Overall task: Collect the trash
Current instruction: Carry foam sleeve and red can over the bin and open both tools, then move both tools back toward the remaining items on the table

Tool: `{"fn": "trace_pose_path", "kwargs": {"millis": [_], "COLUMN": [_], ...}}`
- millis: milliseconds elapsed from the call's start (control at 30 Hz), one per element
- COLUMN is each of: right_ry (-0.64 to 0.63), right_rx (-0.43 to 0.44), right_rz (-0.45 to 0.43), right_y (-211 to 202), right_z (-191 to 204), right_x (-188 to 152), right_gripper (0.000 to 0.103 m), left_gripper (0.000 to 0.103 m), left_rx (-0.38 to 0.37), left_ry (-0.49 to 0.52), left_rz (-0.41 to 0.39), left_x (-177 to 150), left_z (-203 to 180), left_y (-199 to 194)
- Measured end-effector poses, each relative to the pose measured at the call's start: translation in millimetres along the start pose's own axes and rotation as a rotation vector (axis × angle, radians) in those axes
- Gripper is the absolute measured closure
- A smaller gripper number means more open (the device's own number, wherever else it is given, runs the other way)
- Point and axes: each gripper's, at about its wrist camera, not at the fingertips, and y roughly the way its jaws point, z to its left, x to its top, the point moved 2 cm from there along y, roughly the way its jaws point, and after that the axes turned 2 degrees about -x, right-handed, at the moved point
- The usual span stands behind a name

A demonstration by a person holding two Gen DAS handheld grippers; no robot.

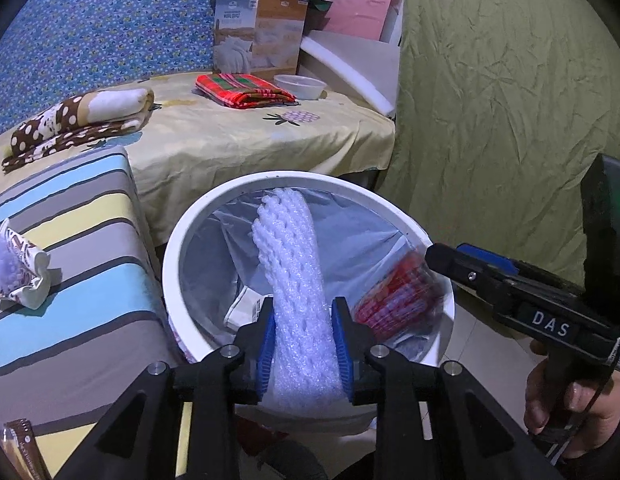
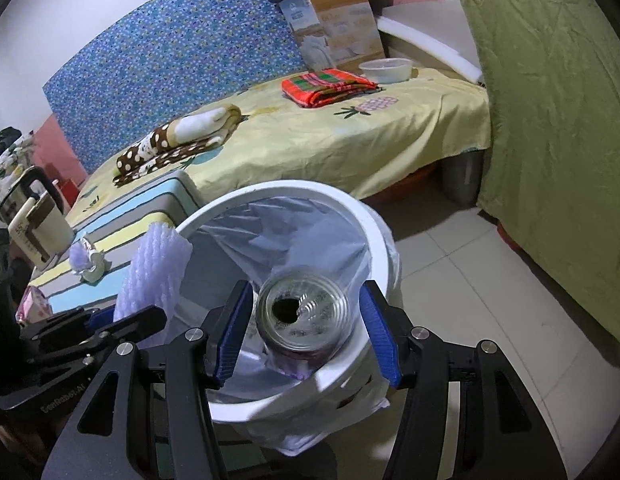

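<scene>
**Foam net and can poised over the bin**

We find the foam net [image 1: 298,292] between the left gripper [image 1: 304,344] pads, long axis pointing away over the white bin [image 1: 178,240]. The can [image 2: 306,316] sits untouched between the spread right gripper [image 2: 306,334] pads, inside the bin's near-right rim.

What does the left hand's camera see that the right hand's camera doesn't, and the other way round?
Only the left wrist view shows a person's hand at the lower right and the red side of the can. Only the right wrist view shows the can's open top and a cream cup at the far left. Both show the white bin, the foam net and the bed.
</scene>
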Motion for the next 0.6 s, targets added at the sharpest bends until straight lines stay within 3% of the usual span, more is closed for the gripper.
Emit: {"fn": "trace_pose_path", "kwargs": {"millis": [100,600], "right_ry": [0.0,0.013], "right_rx": [-0.003,0.056], "right_rz": [-0.013,-0.053], "right_y": [-4,-25], "right_z": [0,12], "right_x": [1,-1], "right_gripper": [0.044,0.044], "left_gripper": [0.061,0.059], "left_rx": [-0.007,-0.015], "left_ry": [-0.003,-0.044], "left_rz": [0.0,-0.056], "left_x": [1,-7], "left_z": [0,8], "left_y": [1,-39]}}
